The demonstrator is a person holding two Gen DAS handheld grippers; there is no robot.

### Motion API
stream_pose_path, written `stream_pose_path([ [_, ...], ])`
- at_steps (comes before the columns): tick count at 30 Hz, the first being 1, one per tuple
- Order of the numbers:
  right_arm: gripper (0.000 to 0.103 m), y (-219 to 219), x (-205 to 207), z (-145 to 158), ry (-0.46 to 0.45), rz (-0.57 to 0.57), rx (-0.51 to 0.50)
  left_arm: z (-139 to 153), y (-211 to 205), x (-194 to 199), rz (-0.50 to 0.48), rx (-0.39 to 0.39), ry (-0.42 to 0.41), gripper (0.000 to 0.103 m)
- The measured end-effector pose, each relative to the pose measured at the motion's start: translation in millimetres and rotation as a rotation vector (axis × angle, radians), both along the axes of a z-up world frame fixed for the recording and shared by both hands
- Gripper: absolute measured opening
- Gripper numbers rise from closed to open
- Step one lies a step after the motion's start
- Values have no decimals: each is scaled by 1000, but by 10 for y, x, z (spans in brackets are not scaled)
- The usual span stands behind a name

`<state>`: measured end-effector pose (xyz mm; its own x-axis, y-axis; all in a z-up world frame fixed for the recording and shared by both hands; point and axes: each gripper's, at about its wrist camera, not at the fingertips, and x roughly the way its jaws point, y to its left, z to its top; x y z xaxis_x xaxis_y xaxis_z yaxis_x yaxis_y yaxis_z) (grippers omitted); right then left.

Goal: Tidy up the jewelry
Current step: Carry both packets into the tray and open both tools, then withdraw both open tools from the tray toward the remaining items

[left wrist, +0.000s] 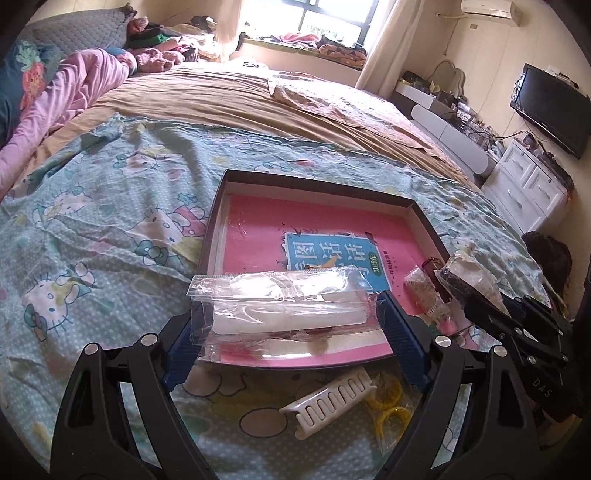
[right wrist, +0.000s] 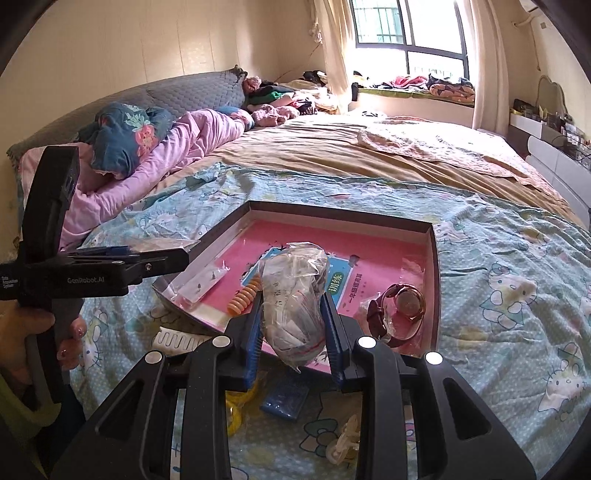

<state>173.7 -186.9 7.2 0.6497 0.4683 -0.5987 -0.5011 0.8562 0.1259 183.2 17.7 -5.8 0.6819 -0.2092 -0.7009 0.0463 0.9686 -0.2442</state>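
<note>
Bed, tray; left claw grasping flat clear bag; right claw grasping crumpled bag

Sunlit bedroom: bed, window

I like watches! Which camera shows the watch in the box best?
The right wrist view: the watch lies unhidden in the box's near right corner. The left wrist view shows only a dark red sliver behind the other tongs' bag.
</note>
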Motion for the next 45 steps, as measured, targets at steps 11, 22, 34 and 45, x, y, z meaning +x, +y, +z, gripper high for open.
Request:
stream_pose_path([
  [11, 28, 19, 214, -120, 17, -33, -24, -277, -26, 239, -14, -17, 68, 81],
  [22, 28, 128, 489, -324, 59, -46, -59, -399, -27, 302, -33, -16, 102, 81],
  [34, 29, 213, 634, -477, 111, -41, -87, -393, -14, 282, -45, -20, 104, 83],
  [45, 32, 199, 594, -419, 96, -37, -80, -340, 20, 217, -35, -32, 93, 86],
])
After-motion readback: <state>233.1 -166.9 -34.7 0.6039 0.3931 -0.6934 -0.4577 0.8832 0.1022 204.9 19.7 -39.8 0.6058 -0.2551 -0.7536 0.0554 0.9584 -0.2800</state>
